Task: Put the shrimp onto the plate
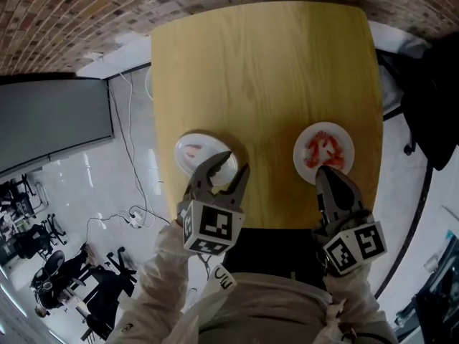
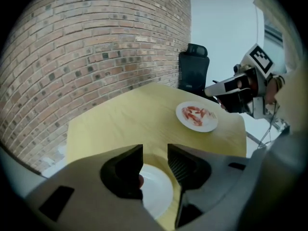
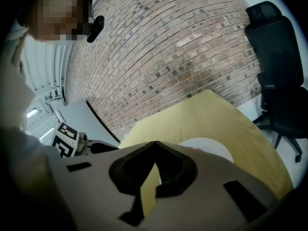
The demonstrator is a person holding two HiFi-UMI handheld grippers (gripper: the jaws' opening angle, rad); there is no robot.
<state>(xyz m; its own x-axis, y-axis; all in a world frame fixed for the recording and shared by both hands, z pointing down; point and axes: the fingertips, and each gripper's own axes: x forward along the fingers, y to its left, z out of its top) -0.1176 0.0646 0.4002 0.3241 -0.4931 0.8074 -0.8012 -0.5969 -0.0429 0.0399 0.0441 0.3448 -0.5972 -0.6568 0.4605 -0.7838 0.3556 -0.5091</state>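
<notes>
Head view: the shrimp (image 1: 326, 149) lie heaped on the right plate (image 1: 301, 145) at the front edge of the bench (image 1: 265, 70). The left tongs (image 1: 237, 162) hang released and empty over the left plate (image 1: 181, 156), probably the destination. The right tongs (image 1: 323, 170), clenched on nothing, point at the heap.

A wooden table (image 1: 265, 70) stands near a brick wall (image 1: 72, 13), a black office chair (image 3: 276, 81) (on castors) beside it.

Left gripper (image 2: 155, 154), jaws apart, hovers above a white plate (image 2: 158, 194).
</notes>
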